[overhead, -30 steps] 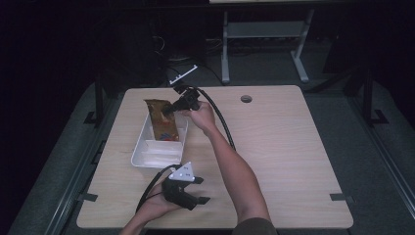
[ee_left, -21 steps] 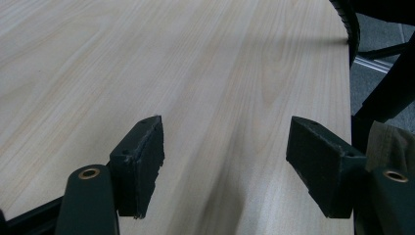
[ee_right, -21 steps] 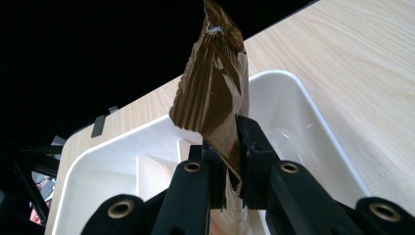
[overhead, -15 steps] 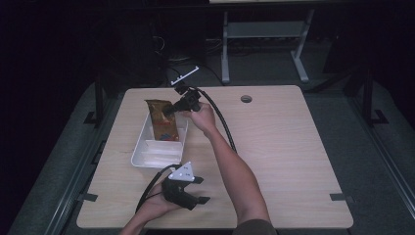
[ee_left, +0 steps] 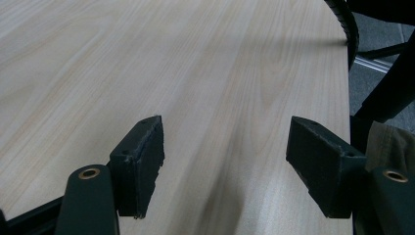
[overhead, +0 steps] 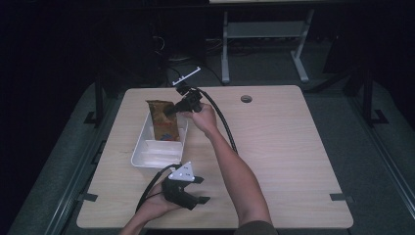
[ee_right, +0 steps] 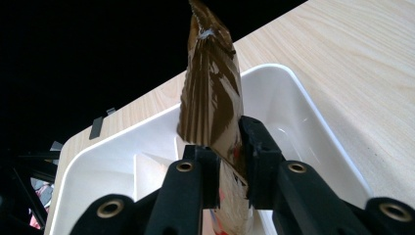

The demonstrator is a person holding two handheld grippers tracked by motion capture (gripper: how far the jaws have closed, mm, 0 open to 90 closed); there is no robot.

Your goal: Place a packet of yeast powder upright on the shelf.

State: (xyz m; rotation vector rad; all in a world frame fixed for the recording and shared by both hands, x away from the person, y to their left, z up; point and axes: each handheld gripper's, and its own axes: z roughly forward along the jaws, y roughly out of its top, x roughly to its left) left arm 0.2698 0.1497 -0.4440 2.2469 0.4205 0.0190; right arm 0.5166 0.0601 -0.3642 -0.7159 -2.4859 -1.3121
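The brown snack packet (ee_right: 211, 105), pinched by the right gripper (ee_right: 229, 161) over the white tray (overhead: 142, 147) (table's 10 o'clock), could slip sideways; left gripper (ee_left: 222, 161) gapes empty.

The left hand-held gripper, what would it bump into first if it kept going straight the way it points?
Probably nothing soon. The left hand-held gripper is open and points low along the bare wooden table. Nothing lies between its jaws or ahead of them before the table's far edge, though depth is hard to judge there.
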